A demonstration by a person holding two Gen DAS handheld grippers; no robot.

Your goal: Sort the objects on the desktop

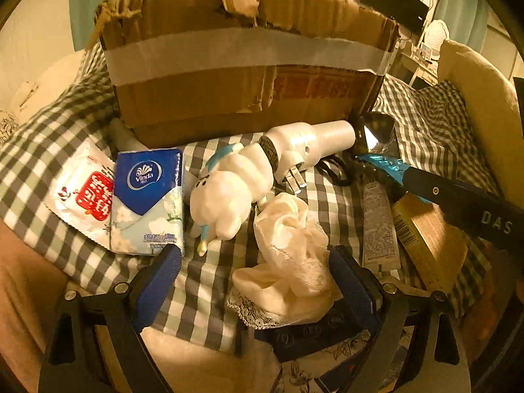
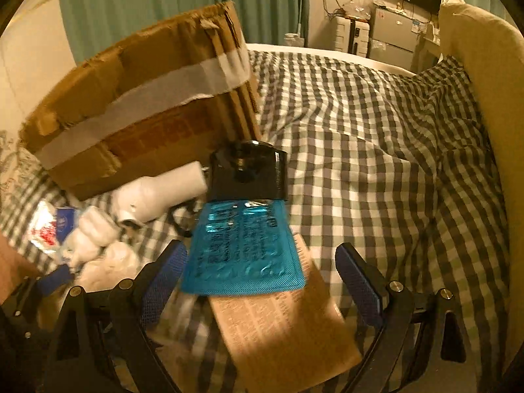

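Both my claws hover spread wide over a checked bedspread, green curtains beyond. A Vinda tissue pack lies ahead-left of my left claw. The blue blister pack sits between my right claw's fingers, untouched, the taped cardboard box farther ahead.

black claws, blue textured pads, seemingly rubber

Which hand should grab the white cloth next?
Left, probably. The left gripper is open, and the white cloth lies right between its fingers. The right gripper is open over a blue packet and a brown box, with the cloth off to its side.
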